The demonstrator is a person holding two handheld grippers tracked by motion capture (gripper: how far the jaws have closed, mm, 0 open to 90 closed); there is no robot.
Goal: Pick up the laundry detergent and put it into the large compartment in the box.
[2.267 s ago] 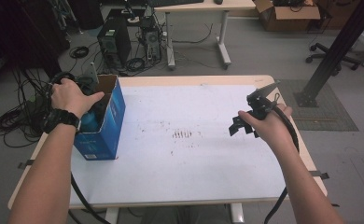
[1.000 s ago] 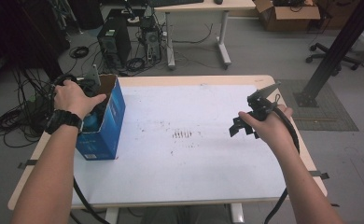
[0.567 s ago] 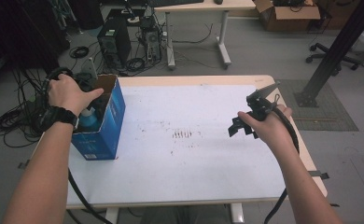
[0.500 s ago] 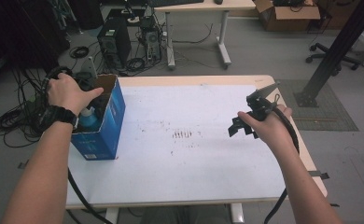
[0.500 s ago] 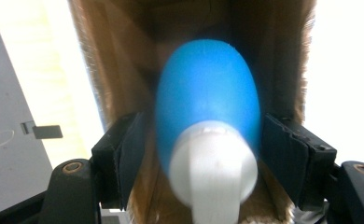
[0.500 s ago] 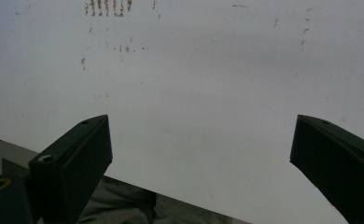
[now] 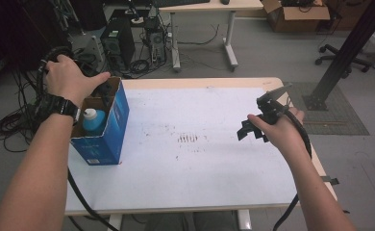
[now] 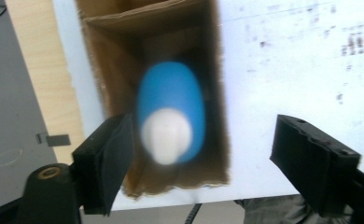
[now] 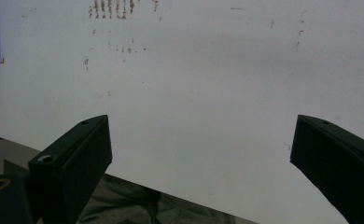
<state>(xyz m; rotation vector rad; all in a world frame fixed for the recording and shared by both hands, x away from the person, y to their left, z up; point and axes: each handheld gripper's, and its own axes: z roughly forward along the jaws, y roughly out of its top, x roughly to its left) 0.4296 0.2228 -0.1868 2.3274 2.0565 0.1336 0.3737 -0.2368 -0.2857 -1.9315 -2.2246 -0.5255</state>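
Our left tongs (image 8: 203, 172), spread wide, hang right above the blue bottle (image 8: 171, 112) standing upright in the box (image 8: 215, 70); our right tongs (image 9: 199, 168) gape too.

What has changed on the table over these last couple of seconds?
The left hand with its claw has lifted up and back from inside the blue box; its jaws are open, holding nothing. The blue bottle stays in the box, and the right claw has kept its place, open.
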